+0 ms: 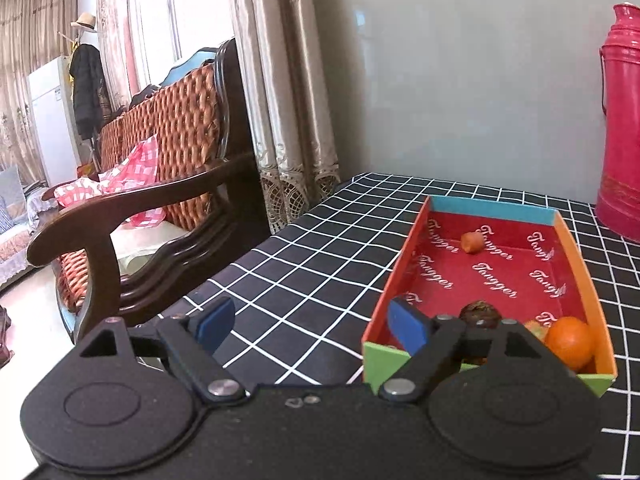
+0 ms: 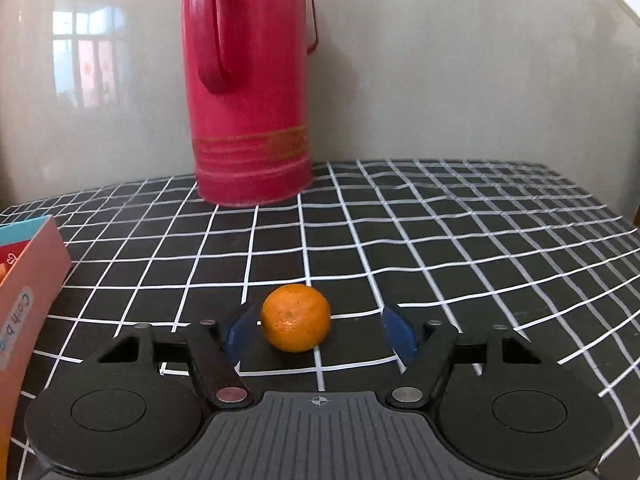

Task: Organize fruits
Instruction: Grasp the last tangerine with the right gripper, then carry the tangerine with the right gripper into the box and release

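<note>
- The left gripper [image 1: 312,326] hangs with its jaws spread and nothing between the blue pads; bare checked cloth shows in the gap.
- Its right pad sits in front of the near left corner of the cardboard tray [image 1: 404,256], a shallow box with a red printed floor and low walls.
- Inside the tray, an orange [image 1: 568,342] lies in the near right corner against the wall, a dark walnut-like fruit [image 1: 478,314] sits just beside it, and a small orange piece [image 1: 472,242] lies near the far end; the middle of the floor is bare.
- The tablecloth [image 1: 304,248] ends at an edge on the left, just beside a wooden sofa arm [image 1: 132,208].
- The right gripper [image 2: 316,330] has its jaws apart around a second orange [image 2: 296,317] resting on the cloth; the left pad looks close to or touching it, the right pad stands clear with cloth showing between.
- A red thermos [image 2: 248,92] stands behind that orange by the wall, well apart from it.
- Open cloth stretches to the right up to the table's far right edge; the tray's outer wall [image 2: 28,292] is near on the left.
</note>
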The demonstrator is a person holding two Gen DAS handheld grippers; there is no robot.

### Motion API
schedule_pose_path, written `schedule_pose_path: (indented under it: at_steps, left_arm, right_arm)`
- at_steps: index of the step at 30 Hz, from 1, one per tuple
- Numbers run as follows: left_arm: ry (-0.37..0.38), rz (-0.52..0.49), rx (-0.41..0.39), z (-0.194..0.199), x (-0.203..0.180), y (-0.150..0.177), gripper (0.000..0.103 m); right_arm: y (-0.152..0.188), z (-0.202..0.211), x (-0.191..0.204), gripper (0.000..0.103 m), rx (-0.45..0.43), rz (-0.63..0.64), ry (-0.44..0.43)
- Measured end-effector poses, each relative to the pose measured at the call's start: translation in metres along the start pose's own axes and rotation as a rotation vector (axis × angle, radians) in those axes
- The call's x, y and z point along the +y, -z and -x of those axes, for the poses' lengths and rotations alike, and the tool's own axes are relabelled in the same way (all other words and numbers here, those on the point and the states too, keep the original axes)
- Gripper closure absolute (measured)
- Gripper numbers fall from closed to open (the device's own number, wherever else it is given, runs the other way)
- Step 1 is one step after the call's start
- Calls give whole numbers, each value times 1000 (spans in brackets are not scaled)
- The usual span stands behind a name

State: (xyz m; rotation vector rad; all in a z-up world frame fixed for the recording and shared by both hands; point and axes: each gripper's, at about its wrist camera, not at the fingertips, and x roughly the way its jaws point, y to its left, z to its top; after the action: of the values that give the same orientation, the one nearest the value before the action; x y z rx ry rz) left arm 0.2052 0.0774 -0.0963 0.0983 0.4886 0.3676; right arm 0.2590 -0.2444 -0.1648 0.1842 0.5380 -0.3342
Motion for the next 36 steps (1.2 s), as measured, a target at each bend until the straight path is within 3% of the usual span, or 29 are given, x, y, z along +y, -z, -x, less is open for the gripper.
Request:
schedule_pose_path:
  at_steps: [1, 2, 3, 7, 12, 17, 24, 29, 31, 32, 33, 36]
  left_arm:
    - [-3, -4, -1, 0, 0, 1, 26]
    - [-6, -7, -1, 0, 1, 1, 26]
    - [-9, -9, -2, 0, 3, 2, 26]
    - [-24, -7, 1, -1, 8, 4, 26]
    - [-45, 11, 16, -4, 22, 5, 26]
    - [-61, 34, 36, -8, 36, 7, 25]
    - [-93, 41, 47, -11, 54, 11, 25]
    - [-114, 50, 60, -15, 69, 13, 25]
    - [-118, 62, 62, -15, 74, 13, 25]
    - [-117, 66, 64, -15, 76, 13, 25]
    - [-115, 71, 67, -16, 77, 13, 24]
    - [-103, 81, 72, -15, 77, 11, 23]
  right_arm:
    - [-1, -3, 0, 42, 9, -5, -7]
    - [-2, -5, 0, 57, 17, -4, -18]
    - [-2, -7, 2, 63, 27, 0, -35]
    - [1, -7, 11, 63, 12, 49, -9]
    - [3, 6, 18, 64, -17, 31, -78]
    - [8, 41, 52, 64, -119, 77, -233]
    - [21, 79, 109, 64, -218, 191, -553]
    - [38, 81, 147, 64, -194, 309, -606]
    - [43, 81, 155, 51, -203, 336, -579]
    - [44, 83, 158, 31, -213, 346, -561]
    - [45, 83, 157, 20, -231, 347, -573]
    - [46, 92, 155, 18, -270, 336, -564]
